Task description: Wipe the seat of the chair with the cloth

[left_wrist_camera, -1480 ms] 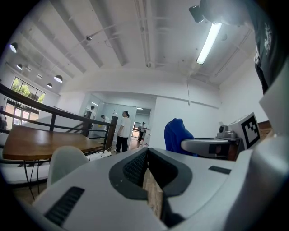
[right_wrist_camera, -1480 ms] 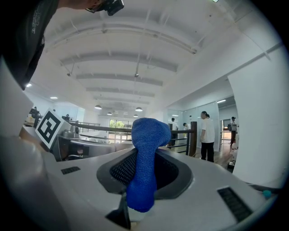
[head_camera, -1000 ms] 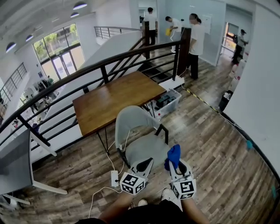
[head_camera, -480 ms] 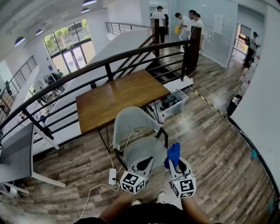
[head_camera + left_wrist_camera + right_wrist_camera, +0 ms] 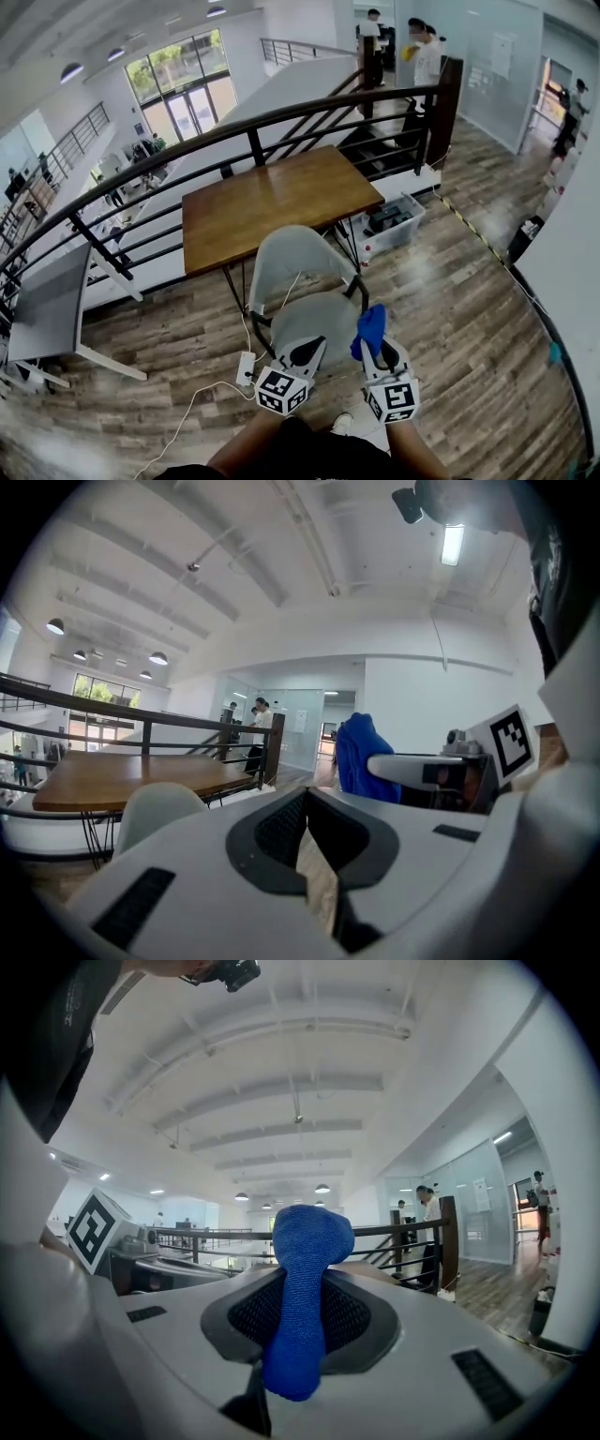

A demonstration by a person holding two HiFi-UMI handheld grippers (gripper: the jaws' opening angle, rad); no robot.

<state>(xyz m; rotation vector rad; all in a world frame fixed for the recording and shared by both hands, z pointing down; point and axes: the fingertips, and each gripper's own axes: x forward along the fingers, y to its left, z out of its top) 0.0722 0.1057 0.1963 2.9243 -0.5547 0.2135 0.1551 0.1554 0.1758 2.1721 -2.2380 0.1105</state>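
Pinching cloth in R tongs, beside chair seat

Daylight from the tall windows and round ceiling lamps lights your mezzanine brightly and evenly, shadows soft. Your head view bows the railing fisheye-fashion and smears at its lower corners; both gripper views fade to black at their rims, the cloth sharp.

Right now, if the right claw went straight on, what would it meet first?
Holding the blue cloth, the right claw points level over the chair's right side; likely the wooden table's edge comes first, though depth is unclear.
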